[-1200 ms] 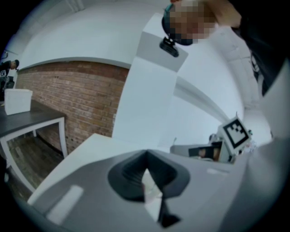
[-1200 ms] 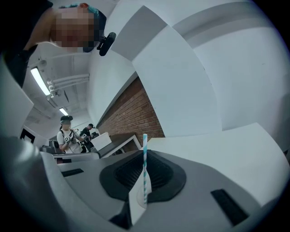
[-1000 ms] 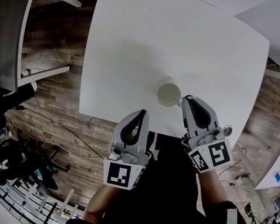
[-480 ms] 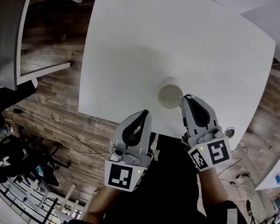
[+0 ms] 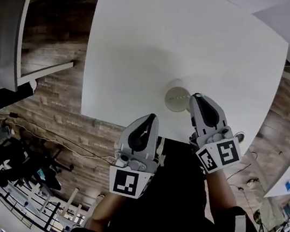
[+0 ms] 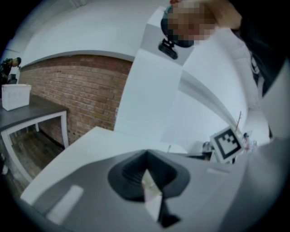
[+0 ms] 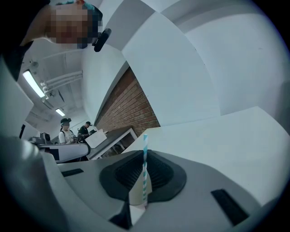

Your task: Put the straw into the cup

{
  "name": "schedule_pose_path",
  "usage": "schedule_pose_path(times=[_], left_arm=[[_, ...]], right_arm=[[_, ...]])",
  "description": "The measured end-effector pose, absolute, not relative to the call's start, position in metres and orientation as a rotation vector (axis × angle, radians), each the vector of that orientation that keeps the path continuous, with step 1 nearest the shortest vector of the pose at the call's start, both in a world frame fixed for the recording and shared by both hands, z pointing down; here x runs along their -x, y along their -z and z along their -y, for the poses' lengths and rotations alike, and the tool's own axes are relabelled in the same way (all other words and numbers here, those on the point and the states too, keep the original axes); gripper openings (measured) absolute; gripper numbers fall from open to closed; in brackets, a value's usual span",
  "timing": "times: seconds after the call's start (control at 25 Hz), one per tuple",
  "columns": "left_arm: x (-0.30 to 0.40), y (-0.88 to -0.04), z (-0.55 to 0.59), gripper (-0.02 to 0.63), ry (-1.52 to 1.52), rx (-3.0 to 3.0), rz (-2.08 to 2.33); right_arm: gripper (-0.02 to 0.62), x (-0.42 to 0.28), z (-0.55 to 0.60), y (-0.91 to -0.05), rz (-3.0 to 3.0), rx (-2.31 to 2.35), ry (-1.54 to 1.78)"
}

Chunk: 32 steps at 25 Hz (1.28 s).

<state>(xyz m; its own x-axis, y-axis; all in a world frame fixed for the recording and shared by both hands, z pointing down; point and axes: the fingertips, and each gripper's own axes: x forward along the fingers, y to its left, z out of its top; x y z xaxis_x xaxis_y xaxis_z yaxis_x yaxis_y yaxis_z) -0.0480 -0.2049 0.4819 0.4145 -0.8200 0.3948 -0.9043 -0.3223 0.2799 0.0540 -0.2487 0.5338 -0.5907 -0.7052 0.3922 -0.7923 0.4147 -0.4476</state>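
1. Hovering at the bench's [image 5: 146, 42] near edge, the left tool [image 5: 148, 119] is clenched on nothing.
2. The cup [image 5: 173, 101] stands at the right tool's 9 o'clock.
3. The right tool [image 5: 194, 97] clamps the striped straw [image 7: 145, 158], which reaches over the cup's mouth.

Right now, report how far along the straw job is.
Nearly finished. Done: the straw is at the cup and, in the head view, appears to dip across its mouth. In hand: the right gripper is shut on the straw beside the cup. The left gripper is shut on nothing. Left: let go so that the straw rests in the cup.
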Motion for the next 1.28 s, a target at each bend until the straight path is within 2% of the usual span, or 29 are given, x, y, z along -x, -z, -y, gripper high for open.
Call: schedule_pose_path(times=[1.28], left_arm=[[0.056,-0.486,0.197,0.003,-0.247,-2.193,1.485]], right_arm=[[0.026,-0.06,0.257,-0.548,2.498,-1.357,-0.949]])
